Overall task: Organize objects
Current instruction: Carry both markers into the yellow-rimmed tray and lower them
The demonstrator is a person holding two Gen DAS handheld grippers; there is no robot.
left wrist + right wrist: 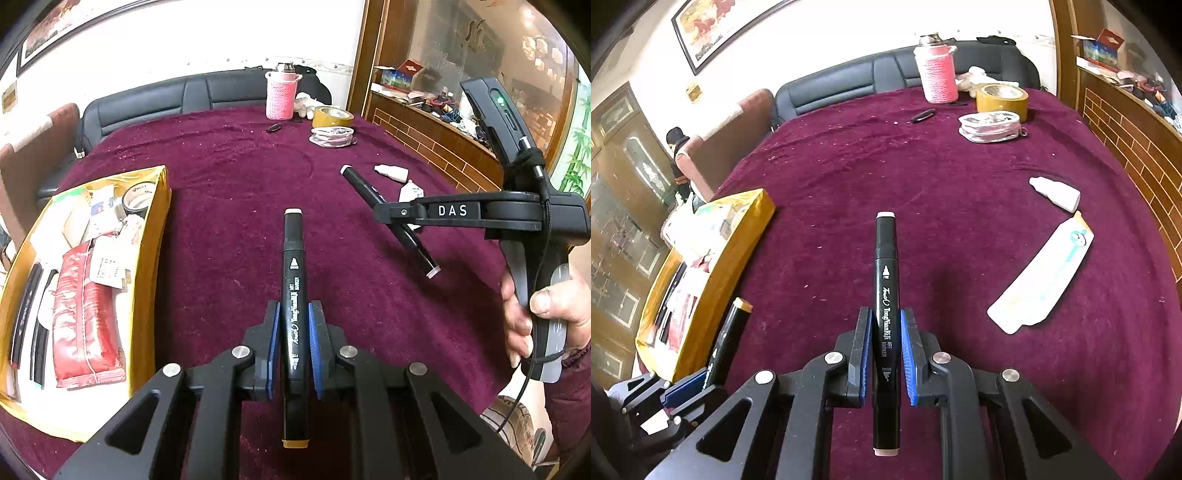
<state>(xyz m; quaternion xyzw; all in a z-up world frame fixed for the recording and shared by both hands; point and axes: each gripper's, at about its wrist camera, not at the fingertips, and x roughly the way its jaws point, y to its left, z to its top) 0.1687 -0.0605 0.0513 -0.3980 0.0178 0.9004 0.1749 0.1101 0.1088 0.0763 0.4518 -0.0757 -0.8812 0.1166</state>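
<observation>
My left gripper [294, 321] is shut on a black art marker [293, 273] with an orange-brown rear cap, held above the maroon tablecloth [229, 192]. My right gripper [885, 328] is shut on a second black art marker [885, 266] with pale caps. In the left wrist view the right gripper [384, 213] and its marker [417, 243] show at the right. In the right wrist view the left gripper [685, 387] and its marker [727, 339] sit at the lower left beside the yellow box [720, 258]. The yellow box [157, 229] holds a red pouch, tape and packets.
A white dropper bottle [1054, 194] and a white flat packet [1041, 277] lie at the right. At the back stand a pink knitted bottle [938, 70], a brown tape roll [1001, 98] and a clear pouch [990, 127]. A small dark item [922, 115] lies nearby.
</observation>
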